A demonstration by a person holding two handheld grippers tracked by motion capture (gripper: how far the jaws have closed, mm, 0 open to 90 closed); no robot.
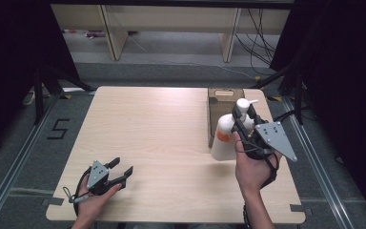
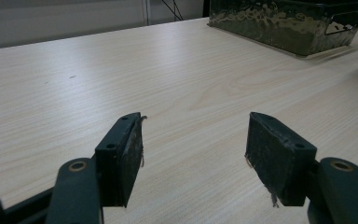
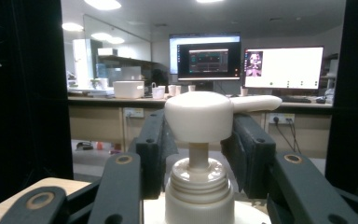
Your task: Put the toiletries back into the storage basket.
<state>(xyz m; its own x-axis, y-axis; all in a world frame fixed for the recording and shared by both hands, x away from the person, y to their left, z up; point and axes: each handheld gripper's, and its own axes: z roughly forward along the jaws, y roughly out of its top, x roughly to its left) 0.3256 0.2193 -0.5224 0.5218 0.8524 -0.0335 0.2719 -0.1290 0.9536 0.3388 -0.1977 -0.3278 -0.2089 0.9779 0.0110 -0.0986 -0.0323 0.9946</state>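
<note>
meanwhile, the white pump bottle (image 1: pixel 225 137) was clamped at its neck by the right gripper (image 1: pixel 242 116); the left gripper (image 1: pixel 122 168) was held wide, with nothing between its jaws.

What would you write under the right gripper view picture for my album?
The right tool grips a white pump bottle by its neck, with computer screens glowing behind.

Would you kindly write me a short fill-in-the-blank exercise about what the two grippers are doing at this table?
1. The right gripper is closed around the neck of a white ____ bottle.
2. The left gripper has ____ between its open fingers.
3. Behind the bottle on the table stands a brown ____.
4. The bottle's label is ____.

Missing words: pump; nothing; box; orange
</note>
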